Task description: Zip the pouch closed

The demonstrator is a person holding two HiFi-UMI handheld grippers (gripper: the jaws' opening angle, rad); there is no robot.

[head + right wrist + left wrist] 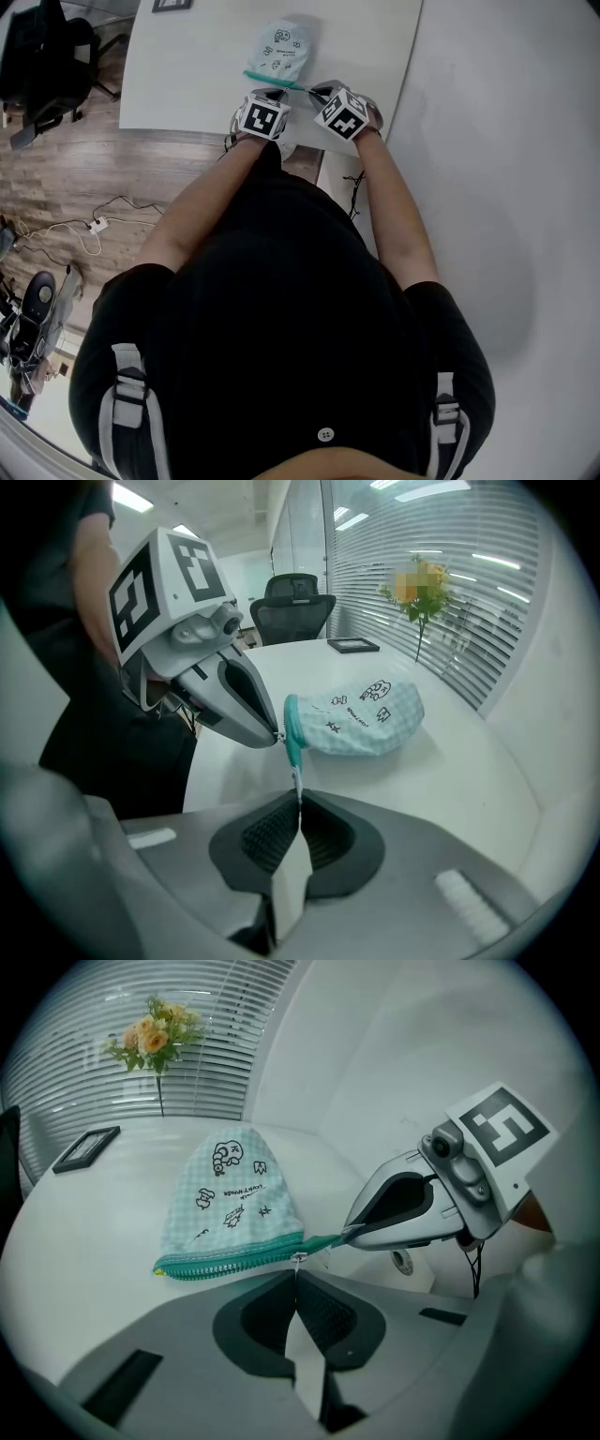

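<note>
My left gripper pinches the zipper pull; my right gripper pinches the end tab; the pouch lies near the white table edge; frame, flowers and blinds stand beyond.

A white table stands on a wood floor, where white cables trail. A dark picture frame lies flat on the table's far side, near a bunch of pale orange flowers in front of window blinds. A black office chair stands at the table's end.
</note>
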